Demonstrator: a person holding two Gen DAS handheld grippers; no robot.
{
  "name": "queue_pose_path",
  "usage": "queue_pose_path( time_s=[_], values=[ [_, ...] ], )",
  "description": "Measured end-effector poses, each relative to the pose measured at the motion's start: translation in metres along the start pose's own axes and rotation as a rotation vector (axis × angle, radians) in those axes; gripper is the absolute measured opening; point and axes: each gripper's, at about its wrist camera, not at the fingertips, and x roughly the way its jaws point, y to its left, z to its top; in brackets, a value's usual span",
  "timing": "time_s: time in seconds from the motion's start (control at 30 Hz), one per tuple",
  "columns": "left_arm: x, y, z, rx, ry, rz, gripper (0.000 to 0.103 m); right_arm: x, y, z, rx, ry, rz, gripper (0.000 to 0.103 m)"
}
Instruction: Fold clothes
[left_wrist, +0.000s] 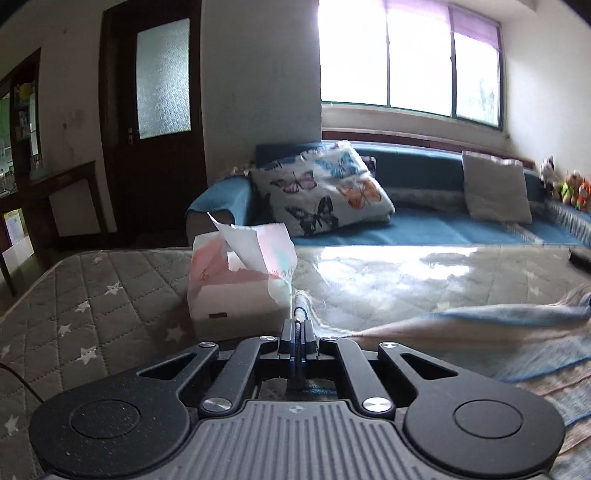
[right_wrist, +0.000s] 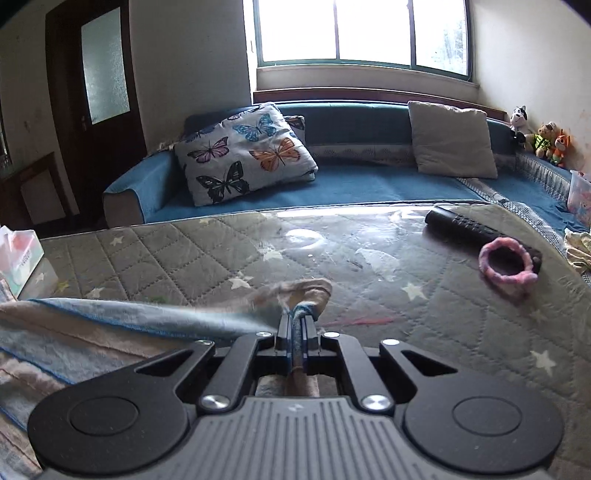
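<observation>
A blue and beige fleecy cloth (left_wrist: 509, 332) lies on the quilted grey table (left_wrist: 92, 302), stretched between my two grippers. My left gripper (left_wrist: 297, 325) is shut on one corner of the cloth, and the cloth runs off to the right. In the right wrist view my right gripper (right_wrist: 297, 321) is shut on another corner of the cloth (right_wrist: 110, 325), which runs off to the left. A beige flap of it (right_wrist: 306, 290) curls up just past the fingertips. Both grippers sit low over the table.
A tissue box (left_wrist: 240, 280) stands just ahead of my left gripper and shows at the left edge (right_wrist: 18, 258). A black remote (right_wrist: 476, 229) and a pink ring (right_wrist: 508, 264) lie at the right. A blue sofa (right_wrist: 351, 184) with cushions runs behind the table.
</observation>
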Motion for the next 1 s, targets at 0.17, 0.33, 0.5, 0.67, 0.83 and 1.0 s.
queue_pose_path(
  time_s=[0.17,0.33,0.5,0.67,0.83,1.0],
  values=[
    [0.002,-0.002,0.001,0.027,0.044,-0.003,0.008,-0.005,-0.002,0.007,0.004,-0.066,-0.006,0.004],
    [-0.001,-0.003,-0.007,0.047,0.109,0.018,0.030,-0.008,0.003,0.002,-0.043,0.015,0.032,0.008],
    [-0.031,-0.019,-0.016,0.135,0.123,-0.028,0.049,-0.034,0.014,-0.007,-0.108,0.082,0.090,0.020],
    [-0.067,-0.031,-0.031,0.204,0.139,-0.073,0.055,-0.070,0.018,-0.021,-0.133,0.121,0.129,0.025],
    [-0.106,-0.034,-0.053,0.227,0.158,-0.093,0.062,-0.114,0.024,-0.050,-0.177,0.155,0.168,0.031],
    [-0.145,-0.036,-0.074,0.259,0.154,-0.100,0.067,-0.159,0.037,-0.087,-0.230,0.170,0.203,0.037]
  ],
)
